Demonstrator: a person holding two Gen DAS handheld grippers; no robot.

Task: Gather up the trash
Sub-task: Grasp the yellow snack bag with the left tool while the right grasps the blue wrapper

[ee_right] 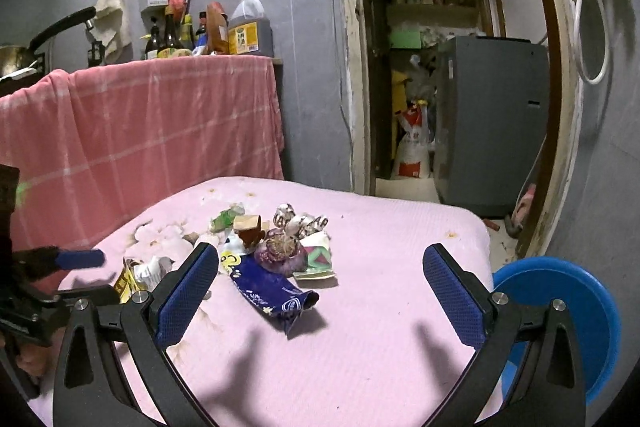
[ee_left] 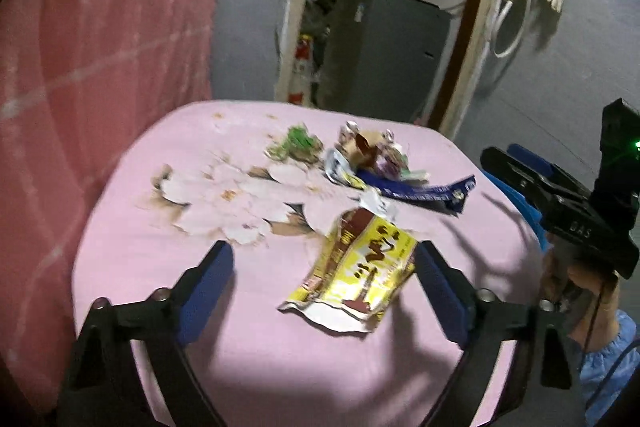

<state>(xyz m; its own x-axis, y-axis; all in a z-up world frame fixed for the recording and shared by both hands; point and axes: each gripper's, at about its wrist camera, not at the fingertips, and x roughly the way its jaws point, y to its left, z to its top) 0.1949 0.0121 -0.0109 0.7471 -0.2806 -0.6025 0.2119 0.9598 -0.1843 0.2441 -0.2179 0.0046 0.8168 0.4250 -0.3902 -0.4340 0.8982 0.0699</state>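
Observation:
Trash lies on a pink cloth-covered table (ee_left: 168, 307). A yellow and brown wrapper (ee_left: 356, 271) lies between the open jaws of my left gripper (ee_left: 324, 259), nearer the right finger. Behind it are a dark blue wrapper (ee_left: 424, 191), a green wrapper (ee_left: 296, 143) and a pile of crumpled wrappers (ee_left: 372, 151). In the right wrist view my right gripper (ee_right: 320, 267) is open and empty above the table (ee_right: 392, 327); the blue wrapper (ee_right: 272, 291) and the pile (ee_right: 280, 243) lie ahead, toward its left finger. The yellow wrapper (ee_right: 128, 279) shows at left.
A pink checked cloth (ee_right: 160, 119) covers a counter at the left with bottles (ee_right: 248, 27) on top. A blue stool (ee_right: 576, 311) stands at the table's right. A doorway with a grey appliance (ee_right: 492, 123) is behind. The right gripper shows at the right edge of the left wrist view (ee_left: 516, 171).

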